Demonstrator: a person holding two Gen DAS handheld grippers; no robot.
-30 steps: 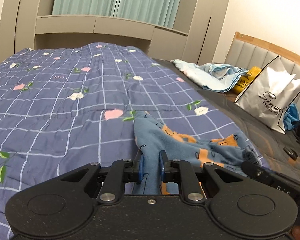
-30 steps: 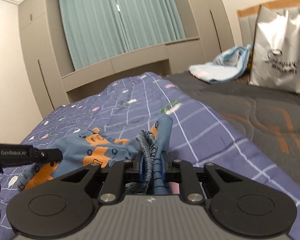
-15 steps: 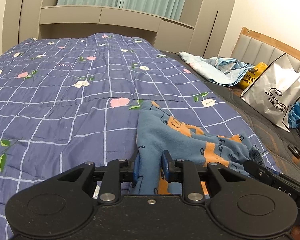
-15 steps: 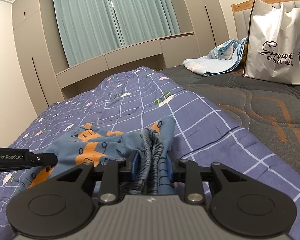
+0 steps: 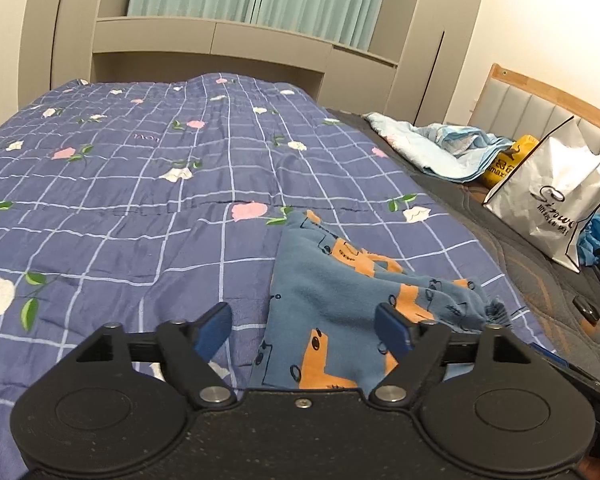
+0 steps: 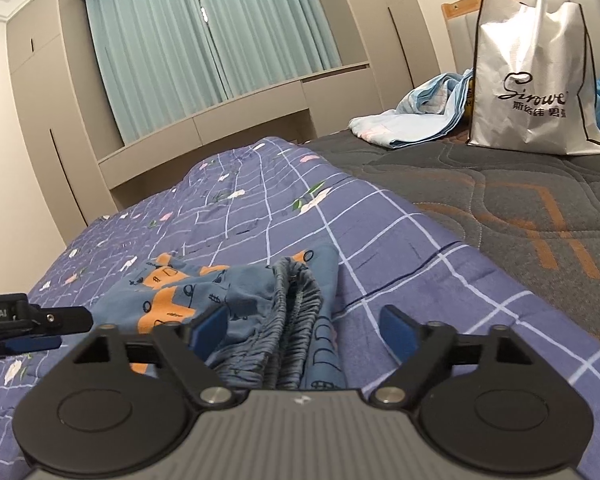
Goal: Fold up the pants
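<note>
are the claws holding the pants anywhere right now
Nothing is held. Both claws are opening: the left claw straddles a pants edge and the right claw the gathered waistband, blue pads clear of the cloth.

Even, fairly bright indoor lighting with soft faint shadows, no glare; strong fisheye bending and dark vignette at corners; slight blur throughout, near foreground softest.

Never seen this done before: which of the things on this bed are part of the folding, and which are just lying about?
In use:
- blue pants
- left hand-held gripper, jaws opening
- right hand-held gripper, jaws opening

Lying about:
- white shopping bag
- light blue blanket
- yellow bag
</note>
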